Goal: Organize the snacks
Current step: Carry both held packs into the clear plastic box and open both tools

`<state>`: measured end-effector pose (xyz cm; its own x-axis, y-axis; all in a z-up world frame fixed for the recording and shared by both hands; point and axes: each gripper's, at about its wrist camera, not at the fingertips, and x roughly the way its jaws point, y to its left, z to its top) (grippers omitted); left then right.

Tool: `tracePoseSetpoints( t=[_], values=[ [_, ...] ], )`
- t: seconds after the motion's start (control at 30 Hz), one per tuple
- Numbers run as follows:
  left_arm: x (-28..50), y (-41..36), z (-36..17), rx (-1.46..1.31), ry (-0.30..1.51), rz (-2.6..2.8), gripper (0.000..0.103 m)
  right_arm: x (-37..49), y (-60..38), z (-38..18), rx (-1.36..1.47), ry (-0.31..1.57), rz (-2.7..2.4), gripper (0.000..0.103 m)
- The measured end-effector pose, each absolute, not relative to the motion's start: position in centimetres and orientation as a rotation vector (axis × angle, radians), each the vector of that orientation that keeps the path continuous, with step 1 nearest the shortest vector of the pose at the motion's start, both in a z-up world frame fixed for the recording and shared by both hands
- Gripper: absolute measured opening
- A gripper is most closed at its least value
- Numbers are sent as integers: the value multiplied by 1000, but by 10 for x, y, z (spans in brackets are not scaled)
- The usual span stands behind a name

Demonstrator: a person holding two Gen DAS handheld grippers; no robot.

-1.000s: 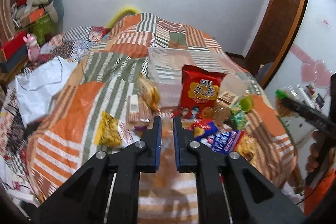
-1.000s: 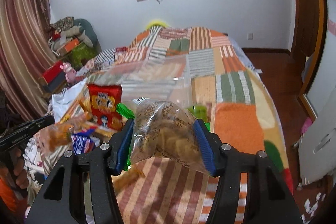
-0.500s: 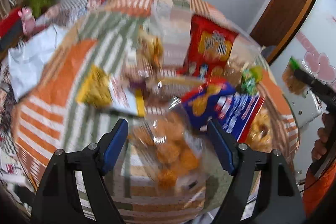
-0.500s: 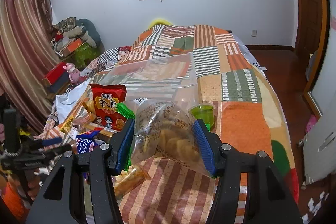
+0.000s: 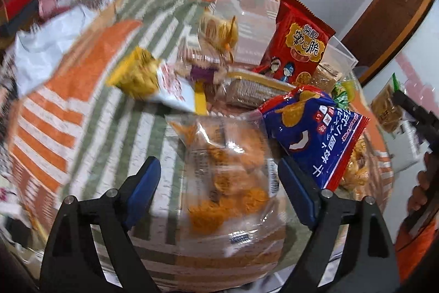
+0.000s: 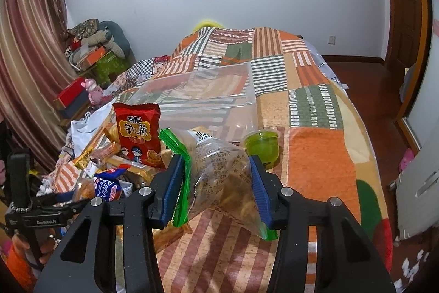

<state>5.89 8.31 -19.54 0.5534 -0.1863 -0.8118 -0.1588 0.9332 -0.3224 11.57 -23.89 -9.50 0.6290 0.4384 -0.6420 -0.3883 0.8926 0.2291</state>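
Snacks sit heaped on the quilt (image 6: 315, 153) just left of the clear bin (image 6: 208, 95); right claw (image 6: 216, 183) grips a green-edged bag (image 6: 219, 172) w/ bin straight ahead, left claw (image 5: 219, 191) spread wide around an orange-snack bag (image 5: 227, 169), not pinching yet.

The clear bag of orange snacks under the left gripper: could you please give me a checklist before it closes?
1. Left gripper jaws open: ok.
2. Clear bag of orange snacks between the jaws: ok.
3. Blue snack packet clear of the right-hand jaw: not ok, it overlaps the bag's edge.
4. Pads touching the bag: cannot tell, view blurred.
5. Right gripper holds the green-edged bag: ok.
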Motion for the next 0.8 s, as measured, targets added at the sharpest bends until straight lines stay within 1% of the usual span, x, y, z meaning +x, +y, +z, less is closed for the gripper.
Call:
tracePoseSetpoints(
  t=[0.07, 0.1, 0.13, 0.27, 0.3, 0.33, 0.63, 0.8],
  values=[
    [58, 82, -195, -384, 964, -30, 77, 115, -238, -94, 68, 750, 475, 44],
    [58, 81, -193, -388, 959, -55, 58, 114, -239, -93, 67, 748, 477, 44],
    [59, 79, -190, -385, 959, -59, 55, 114, -239, -92, 67, 745, 477, 44],
    [62, 70, -182, -323, 954, -53, 51, 114, -242, -87, 75, 731, 475, 44],
    [62, 68, -179, -315, 949, -52, 47, 114, -242, -86, 78, 727, 475, 44],
    [61, 68, -174, -312, 940, -57, 45, 114, -243, -85, 78, 723, 474, 44],
    [64, 68, -117, -257, 777, -52, 45, 119, -239, -71, 64, 679, 476, 44],
    [84, 73, -98, -259, 731, -64, 45, 126, -232, -59, 45, 638, 489, 44]
  ],
)
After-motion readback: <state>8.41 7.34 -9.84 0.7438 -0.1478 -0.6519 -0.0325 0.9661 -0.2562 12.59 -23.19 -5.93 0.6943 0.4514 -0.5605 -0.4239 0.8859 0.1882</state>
